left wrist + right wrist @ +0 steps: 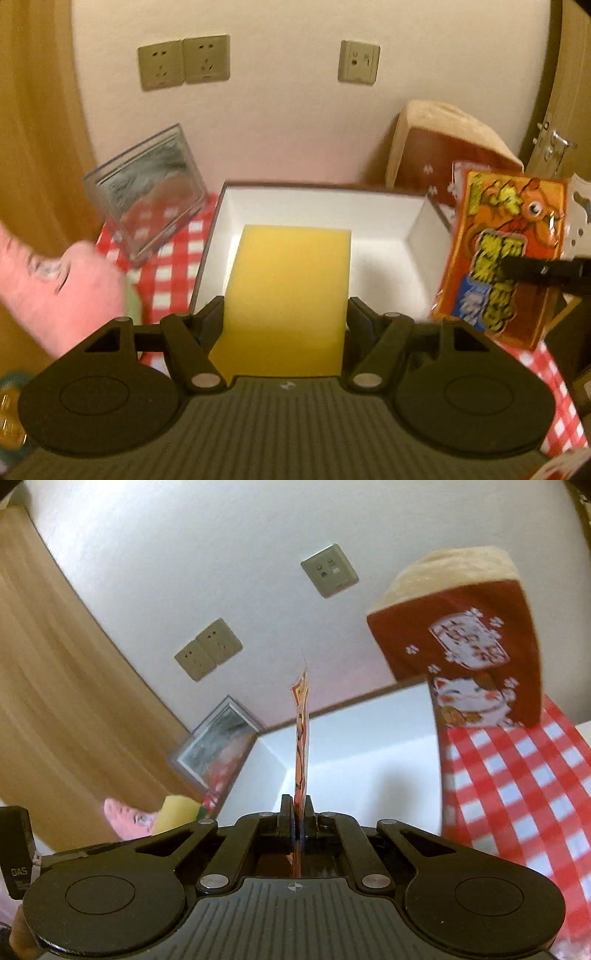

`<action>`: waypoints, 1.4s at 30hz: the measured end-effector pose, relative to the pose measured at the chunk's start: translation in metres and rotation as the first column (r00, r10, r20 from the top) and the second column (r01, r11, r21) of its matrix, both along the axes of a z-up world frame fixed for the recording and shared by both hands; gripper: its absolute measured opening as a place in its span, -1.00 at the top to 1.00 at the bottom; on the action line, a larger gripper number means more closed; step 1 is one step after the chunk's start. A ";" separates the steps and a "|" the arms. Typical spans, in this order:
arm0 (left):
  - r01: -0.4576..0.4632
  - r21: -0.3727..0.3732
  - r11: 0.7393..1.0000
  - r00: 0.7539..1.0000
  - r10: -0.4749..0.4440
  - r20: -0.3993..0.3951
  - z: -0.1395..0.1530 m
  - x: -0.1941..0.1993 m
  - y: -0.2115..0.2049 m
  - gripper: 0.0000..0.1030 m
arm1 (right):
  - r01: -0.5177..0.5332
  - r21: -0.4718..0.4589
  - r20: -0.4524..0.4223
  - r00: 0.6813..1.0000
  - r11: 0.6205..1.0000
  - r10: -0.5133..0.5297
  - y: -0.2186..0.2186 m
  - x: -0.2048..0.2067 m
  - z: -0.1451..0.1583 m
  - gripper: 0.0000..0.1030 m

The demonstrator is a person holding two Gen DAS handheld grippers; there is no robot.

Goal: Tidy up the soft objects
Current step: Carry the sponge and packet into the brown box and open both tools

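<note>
Tabletop (166, 273) under a red-white check cloth, white box (317, 206) open on it against the wall.

Left wrist view: left tongs (286, 314) clamped on a yellow sponge (288, 295), one jaw on each side edge, sponge held over the near half of the box. Same view shows the orange snack packet (506, 254) face-on at the box's right edge, with a black finger of the right tongs across its front.

Right wrist view: right tongs (297, 808) pinched together on that packet (302, 738), seen edge-on only, so none of the print shows here. This view gives the red cushion (476, 646) clearly: lucky-cat print, beige top, standing beside the box's far right corner. In the left view the cushion (436, 147) is blurred and partly behind the packet.

Clear plastic case (147, 192) left of the box, tilted. Pink plush item (62, 284) at the left edge, cut off by the frame.

Writing: packet characters are yellow, too blurred to read. "DAS" on a black block (16, 853) at the right view's left edge.

Wall sockets (184, 61) above the box.
</note>
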State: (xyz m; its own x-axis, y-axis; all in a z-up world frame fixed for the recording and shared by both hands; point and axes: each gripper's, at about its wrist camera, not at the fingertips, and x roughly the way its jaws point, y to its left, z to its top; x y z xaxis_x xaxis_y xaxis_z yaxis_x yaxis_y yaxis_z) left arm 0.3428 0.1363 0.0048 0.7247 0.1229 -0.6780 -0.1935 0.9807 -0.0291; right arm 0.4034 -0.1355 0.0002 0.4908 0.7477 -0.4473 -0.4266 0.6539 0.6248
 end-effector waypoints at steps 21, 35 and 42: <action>-0.003 -0.052 0.999 0.996 -0.002 -0.093 -0.038 0.131 0.005 -0.48 | 0.042 -0.053 -0.158 0.986 0.998 -0.049 0.046 0.098 -0.047 0.95; -0.034 -0.048 0.998 0.991 0.028 -0.131 -0.046 0.113 0.014 -0.48 | 0.023 -0.300 0.077 0.997 0.954 0.000 0.087 0.096 -0.038 0.13; -0.040 -0.053 0.998 0.992 0.033 -0.118 -0.035 0.091 0.014 -0.48 | 0.005 -0.314 0.102 0.994 0.949 0.029 0.082 0.079 -0.037 -0.31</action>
